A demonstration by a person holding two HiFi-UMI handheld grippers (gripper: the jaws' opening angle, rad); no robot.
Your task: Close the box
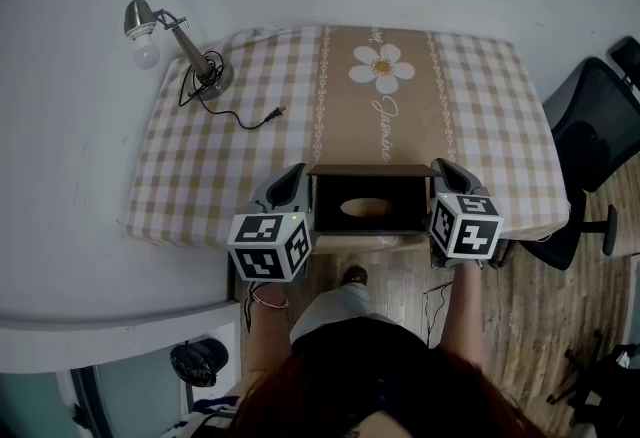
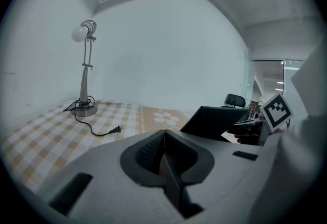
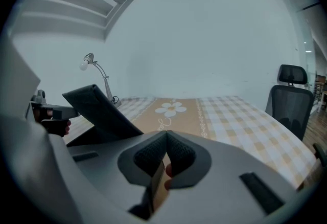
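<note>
A black box [image 1: 368, 204] stands open at the near edge of the table, with a tan oval thing [image 1: 362, 208] inside. Its lid [image 2: 214, 120] is raised and tilted; the right gripper view shows the same lid [image 3: 97, 110] at the left. My left gripper [image 1: 290, 181] is at the box's left side, and its jaws [image 2: 164, 136] are shut on a thin dark side flap. At the box's right side, my right gripper [image 1: 447, 174] has its jaws [image 3: 166, 141] shut on a thin flap with a brown face.
The checked tablecloth [image 1: 200, 176] has a tan band with a daisy [image 1: 382, 68]. A desk lamp [image 1: 165, 41] stands at the far left corner, its cord and plug [image 1: 245, 118] loose on the cloth. An office chair [image 1: 590, 146] is to the table's right.
</note>
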